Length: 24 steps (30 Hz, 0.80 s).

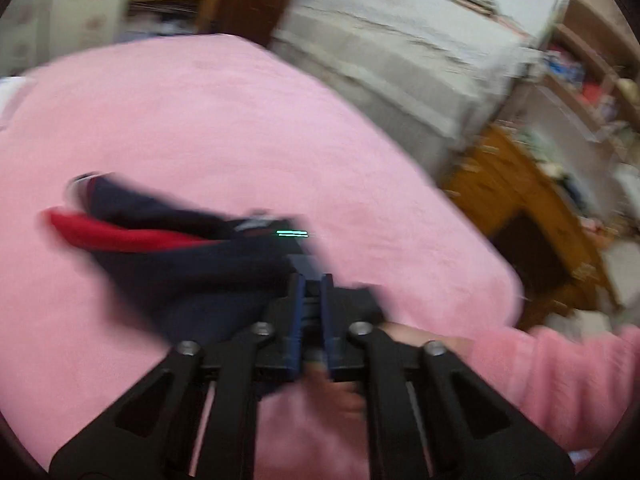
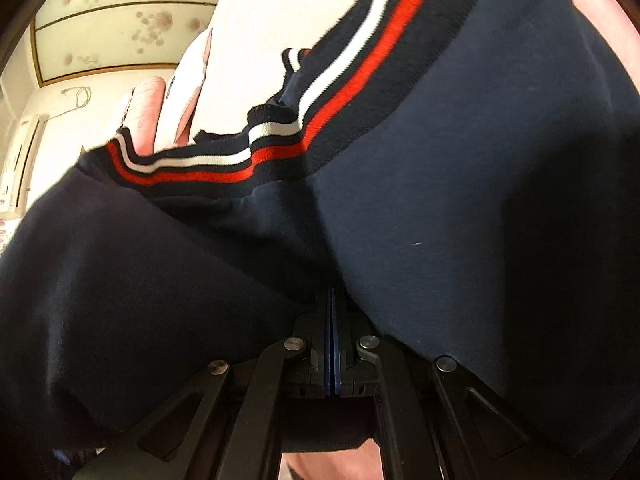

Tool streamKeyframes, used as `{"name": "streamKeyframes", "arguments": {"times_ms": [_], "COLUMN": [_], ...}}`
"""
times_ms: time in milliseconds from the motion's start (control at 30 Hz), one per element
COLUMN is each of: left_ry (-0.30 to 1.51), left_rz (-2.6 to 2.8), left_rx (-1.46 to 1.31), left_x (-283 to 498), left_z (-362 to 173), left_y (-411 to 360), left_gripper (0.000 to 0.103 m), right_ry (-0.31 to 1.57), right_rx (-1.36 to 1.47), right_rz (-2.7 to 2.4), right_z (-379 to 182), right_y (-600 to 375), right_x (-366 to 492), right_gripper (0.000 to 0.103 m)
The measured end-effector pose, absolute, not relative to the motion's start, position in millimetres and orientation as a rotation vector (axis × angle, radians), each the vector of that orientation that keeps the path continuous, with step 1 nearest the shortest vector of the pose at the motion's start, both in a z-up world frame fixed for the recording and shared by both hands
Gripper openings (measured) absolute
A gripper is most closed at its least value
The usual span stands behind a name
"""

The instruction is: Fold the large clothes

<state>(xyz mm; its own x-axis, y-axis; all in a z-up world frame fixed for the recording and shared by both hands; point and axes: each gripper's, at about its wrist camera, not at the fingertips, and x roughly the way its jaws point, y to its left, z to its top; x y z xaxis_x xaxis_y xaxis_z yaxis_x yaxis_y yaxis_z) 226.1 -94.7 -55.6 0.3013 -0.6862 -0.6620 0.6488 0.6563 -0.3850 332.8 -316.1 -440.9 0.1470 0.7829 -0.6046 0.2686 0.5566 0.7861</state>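
Navy garment [image 2: 460, 184] pinched by right hand-held gripper [image 2: 332, 300], left hand-held gripper [image 1: 311, 280] clamping its edge, over pink bed [image 1: 240, 120]

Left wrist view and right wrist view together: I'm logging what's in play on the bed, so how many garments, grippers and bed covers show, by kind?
Navy garment with red and white striped trim: 1
Grippers: 2, the left gripper and the right gripper, each shut on the garment
Pink bed cover: 1
Total: 4

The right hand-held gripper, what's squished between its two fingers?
Navy garment cloth is pinched between the right hand-held gripper's shut fingers, shown in the right wrist view.
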Motion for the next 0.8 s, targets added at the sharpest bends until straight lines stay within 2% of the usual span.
{"name": "streamKeyframes", "arguments": {"times_ms": [133,233,433,500,533,600,633,667,800], "left_ry": [0.894,0.935,1.145,1.169,1.175,1.204,1.231,1.259,1.349], "left_rz": [-0.974,-0.847,-0.438,-0.292,-0.238,-0.143,-0.109,-0.089,-0.008], "left_rx": [0.042,0.085,-0.226,-0.339,-0.377,-0.480,-0.542,-0.589,-0.755], "left_x": [203,205,244,247,248,247,245,244,223], "left_z": [-40,-45,-85,-98,-103,-117,-128,-138,-177], "left_y": [-136,-144,-65,-27,-12,27,45,57,99], "left_gripper": [0.004,0.004,0.006,0.012,0.018,0.043,0.061,0.065,0.065], "right_ry": [1.544,1.589,1.612,1.612,1.613,1.615,1.615,1.613,1.613], "right_rx": [0.812,0.775,0.815,0.802,0.800,0.793,0.789,0.787,0.801], "right_rz": [0.543,0.560,0.599,0.592,0.581,0.563,0.552,0.542,0.484], "right_z": [-435,-429,-427,-430,-436,-436,-435,-435,-434], "right_y": [-311,-322,-342,-341,-338,-337,-336,-325,-308], "right_x": [344,347,366,365,369,365,367,365,357], "right_gripper": [0.000,0.000,0.000,0.000,0.000,0.000,0.000,0.000,0.000]}}
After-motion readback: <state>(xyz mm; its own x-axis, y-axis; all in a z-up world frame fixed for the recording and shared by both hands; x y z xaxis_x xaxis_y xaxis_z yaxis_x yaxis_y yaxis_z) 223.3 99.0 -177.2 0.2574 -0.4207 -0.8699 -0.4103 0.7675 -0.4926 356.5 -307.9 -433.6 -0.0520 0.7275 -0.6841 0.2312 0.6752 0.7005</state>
